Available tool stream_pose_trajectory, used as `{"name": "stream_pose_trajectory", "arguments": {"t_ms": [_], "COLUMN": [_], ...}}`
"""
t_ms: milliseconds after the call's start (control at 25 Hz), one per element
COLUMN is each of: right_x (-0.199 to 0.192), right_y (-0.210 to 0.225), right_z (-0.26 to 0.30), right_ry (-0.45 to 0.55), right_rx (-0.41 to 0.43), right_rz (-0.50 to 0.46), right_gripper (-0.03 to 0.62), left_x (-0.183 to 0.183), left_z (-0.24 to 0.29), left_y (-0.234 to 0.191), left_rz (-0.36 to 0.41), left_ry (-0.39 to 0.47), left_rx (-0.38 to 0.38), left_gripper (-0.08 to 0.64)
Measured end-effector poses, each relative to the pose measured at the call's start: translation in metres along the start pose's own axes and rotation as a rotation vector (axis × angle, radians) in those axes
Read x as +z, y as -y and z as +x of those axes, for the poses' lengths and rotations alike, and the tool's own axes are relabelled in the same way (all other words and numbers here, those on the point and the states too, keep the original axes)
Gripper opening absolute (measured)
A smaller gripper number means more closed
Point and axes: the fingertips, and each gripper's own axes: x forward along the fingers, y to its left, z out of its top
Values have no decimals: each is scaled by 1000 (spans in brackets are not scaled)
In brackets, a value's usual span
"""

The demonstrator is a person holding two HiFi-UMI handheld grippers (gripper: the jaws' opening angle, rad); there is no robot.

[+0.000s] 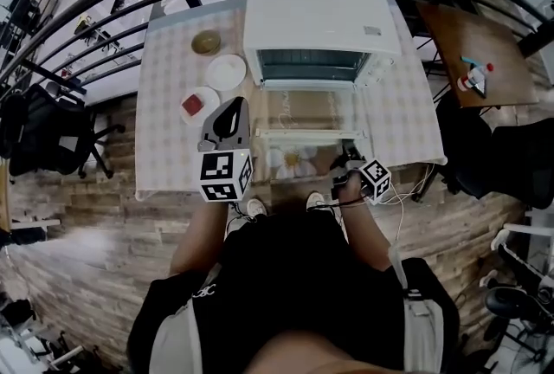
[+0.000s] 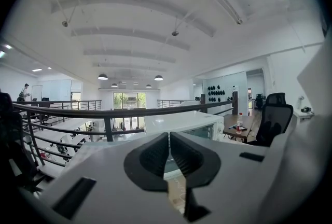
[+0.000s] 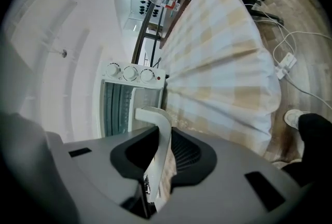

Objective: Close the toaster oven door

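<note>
- On the checked table (image 1: 169, 61), the toaster oven (image 1: 320, 26) stands with its door (image 1: 307, 108) dropped flat toward me — so nothing is closed yet.
- My right gripper (image 1: 351, 163) sits at the door's right front corner. Its own view shows the white door handle (image 3: 157, 132) grasped, with a pad against each side.
- My left gripper (image 1: 227, 123) hovers just left of the door, jaws clenched on nothing.
- Done, as I judge it: the hold on the handle.
- Left to do: swing the door up on its hinge until it meets the oven front, then release.
- Two small plates (image 1: 227, 72) beside the oven look clear of that arc.
</note>
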Motion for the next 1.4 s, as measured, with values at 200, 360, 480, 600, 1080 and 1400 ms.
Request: {"name": "stream_pose_trajectory", "arguments": {"t_ms": [200,360,480,600,1080,1400], "right_x": [5,10,16,22,43,57], "right_y": [-29,-53,-73,-97,-161,-192], "right_z": [-1,2,5,12,44,72], "right_ry": [-8,-14,-8,5,19,52], "right_rx": [55,89,131,183,306,317], "right_rz": [4,-16,-18,-21,-29,-66], "right_gripper": [87,97,101,107,112,120], "left_x": [1,3,3,1,4,9], "left_z": [-1,-3,-6,-8,-22,-23], "left_y": [4,3,-1,-6,-27,-31], "left_rz": [-8,-13,-19,-25,-31,-27], "left_ry": [12,19,22,21,35,47], "left_rx": [0,9,24,40,101,107], "left_gripper": [21,21,21,21,21,21]}}
